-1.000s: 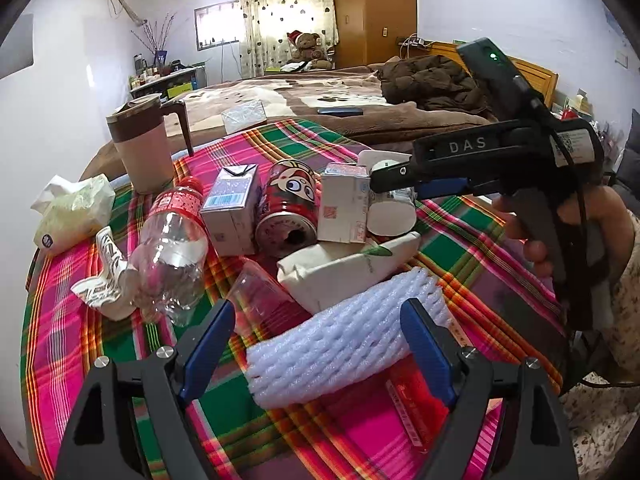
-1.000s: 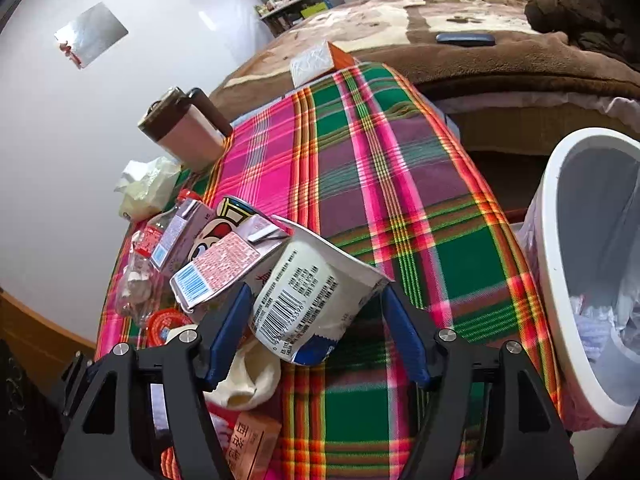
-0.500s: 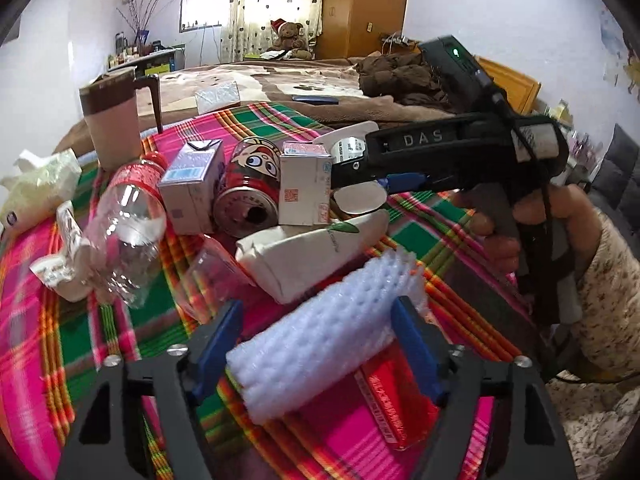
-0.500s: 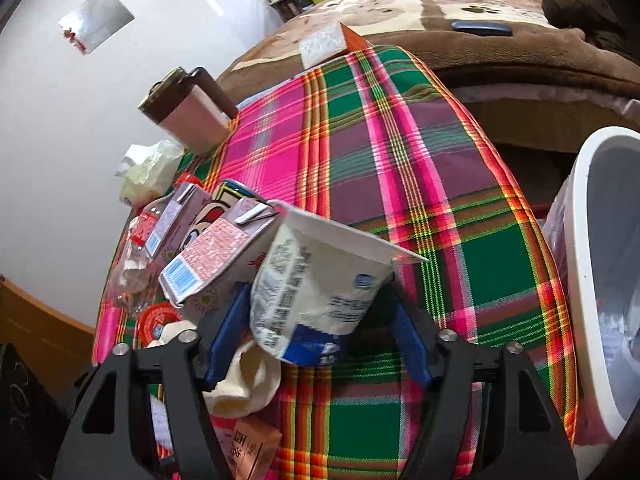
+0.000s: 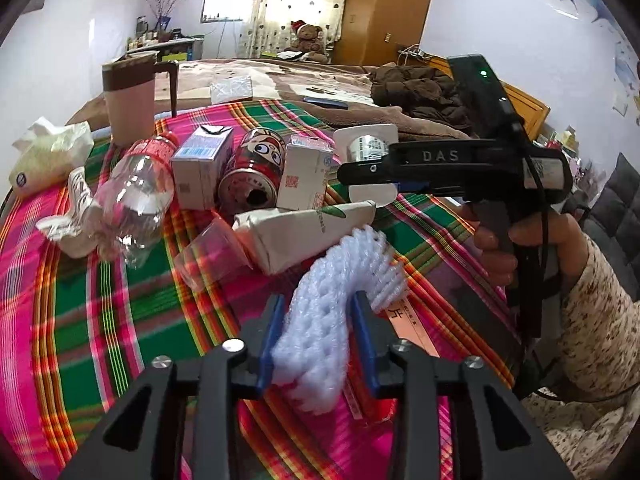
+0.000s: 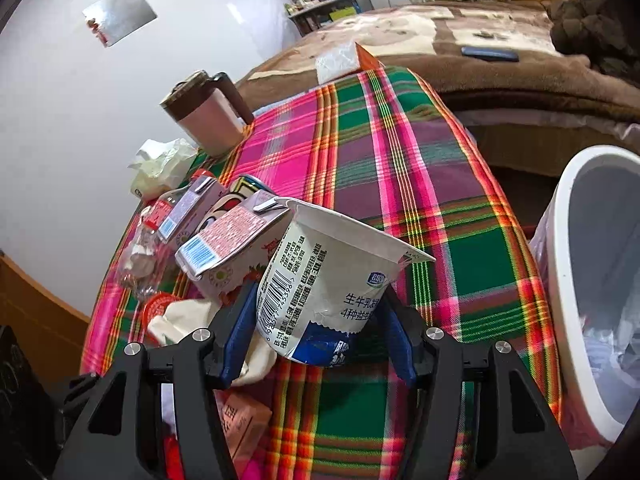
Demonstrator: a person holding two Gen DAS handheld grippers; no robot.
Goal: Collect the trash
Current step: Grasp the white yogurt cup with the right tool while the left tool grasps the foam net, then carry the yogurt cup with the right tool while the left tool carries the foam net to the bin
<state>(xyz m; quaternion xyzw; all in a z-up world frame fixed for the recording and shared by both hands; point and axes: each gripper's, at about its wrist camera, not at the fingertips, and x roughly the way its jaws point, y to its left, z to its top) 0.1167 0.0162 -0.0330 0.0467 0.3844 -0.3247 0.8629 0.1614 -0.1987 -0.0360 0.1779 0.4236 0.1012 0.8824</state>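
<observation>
Left wrist view: the left claw (image 5: pixel 318 332) is closing on a white foam net (image 5: pixel 328 320), squeezed between its pads above the plaid bench (image 5: pixel 120 320).

Right wrist view: the right claw (image 6: pixel 320 328) grips a yogurt cup (image 6: pixel 320 280), near the bin (image 6: pixel 568 280).

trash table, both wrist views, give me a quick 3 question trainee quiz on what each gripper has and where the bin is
1. True or false: the left gripper pinches the white foam net.
2. What sits between the right gripper's pads?
A. red can
B. yogurt cup
C. clear bottle
3. In the right wrist view, on which side of the picture is the white bin?

Key: 1 true; 2 B; 3 right side.
</observation>
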